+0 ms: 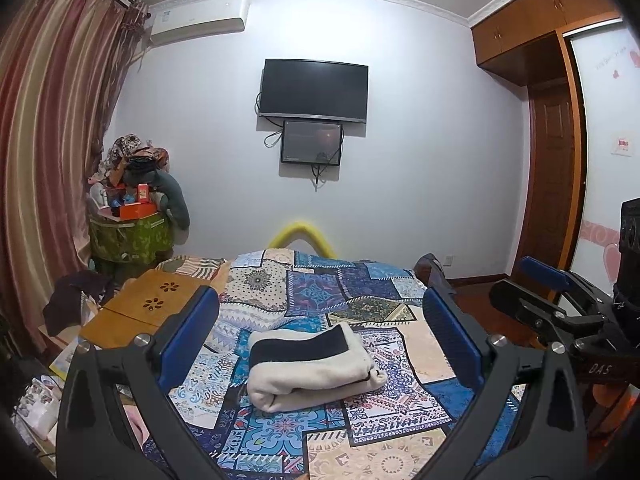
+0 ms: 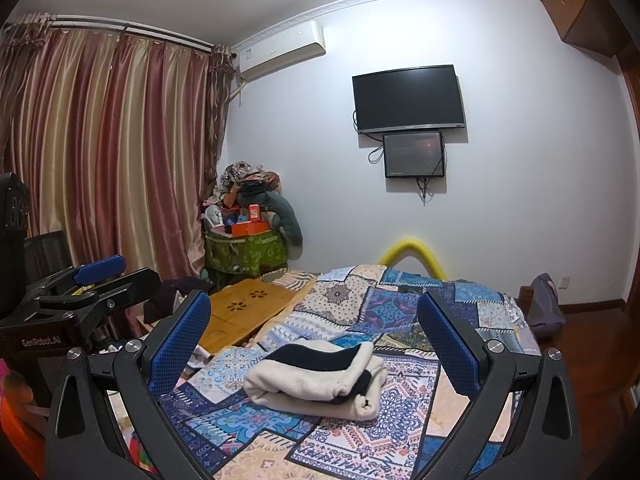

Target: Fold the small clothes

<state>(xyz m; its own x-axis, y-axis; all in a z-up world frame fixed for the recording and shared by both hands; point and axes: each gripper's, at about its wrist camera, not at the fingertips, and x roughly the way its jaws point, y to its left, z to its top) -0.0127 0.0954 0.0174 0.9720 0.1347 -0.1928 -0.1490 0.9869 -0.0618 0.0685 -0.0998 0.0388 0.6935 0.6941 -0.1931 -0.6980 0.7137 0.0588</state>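
Note:
A small cream garment with a black band [image 1: 312, 368] lies folded into a compact bundle on the patchwork bedspread [image 1: 360, 292]. It also shows in the right wrist view [image 2: 320, 380]. My left gripper [image 1: 320, 336] is open and empty, held above and in front of the bundle. My right gripper [image 2: 316, 336] is open and empty too, raised over the bundle. The right gripper shows at the right edge of the left wrist view [image 1: 560, 300], and the left gripper at the left edge of the right wrist view [image 2: 84, 288].
A wooden lap table [image 1: 148, 308] lies on the bed's left side. A green basket heaped with clothes and boxes [image 1: 132, 216] stands by the curtain [image 1: 48, 152]. A TV [image 1: 314, 90] hangs on the far wall. A wardrobe [image 1: 560, 120] stands at right.

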